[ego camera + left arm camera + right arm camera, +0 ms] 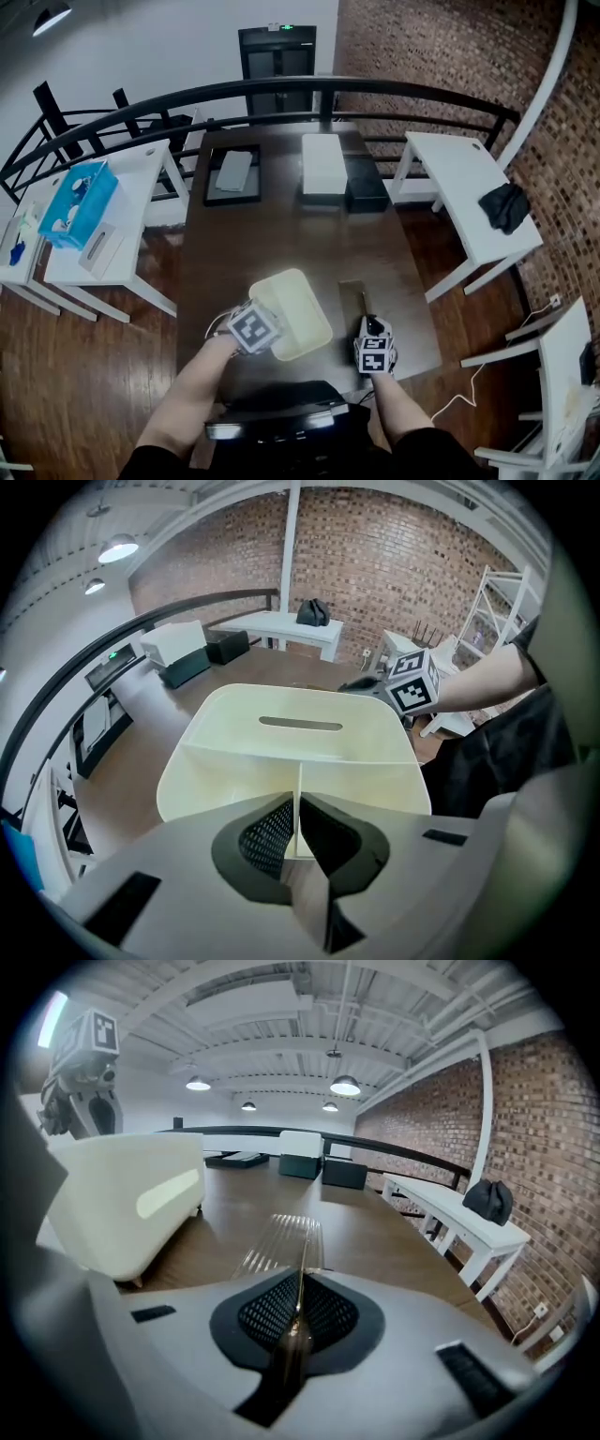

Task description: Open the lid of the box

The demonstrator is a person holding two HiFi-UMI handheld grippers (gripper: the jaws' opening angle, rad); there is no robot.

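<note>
A cream plastic box [291,314] with a slot in its side stands on the dark wooden table [281,234], near the front edge. My left gripper [265,339] is at the box's near left side. In the left gripper view its jaws [296,822] are shut on the thin near wall of the box [300,738]. To the right of the box, my right gripper [368,326] is shut on the edge of a clear ribbed lid [281,1241], which lies low over the table [351,298]. The right gripper view shows the box [131,1199] to its left, apart from the lid.
At the table's far end are a black tray [233,175], a white case [323,164] and a black case [366,183]. White side tables stand on the left [122,187] and right [469,187]; the left holds a blue bin [80,202]. A dark railing [281,89] curves behind.
</note>
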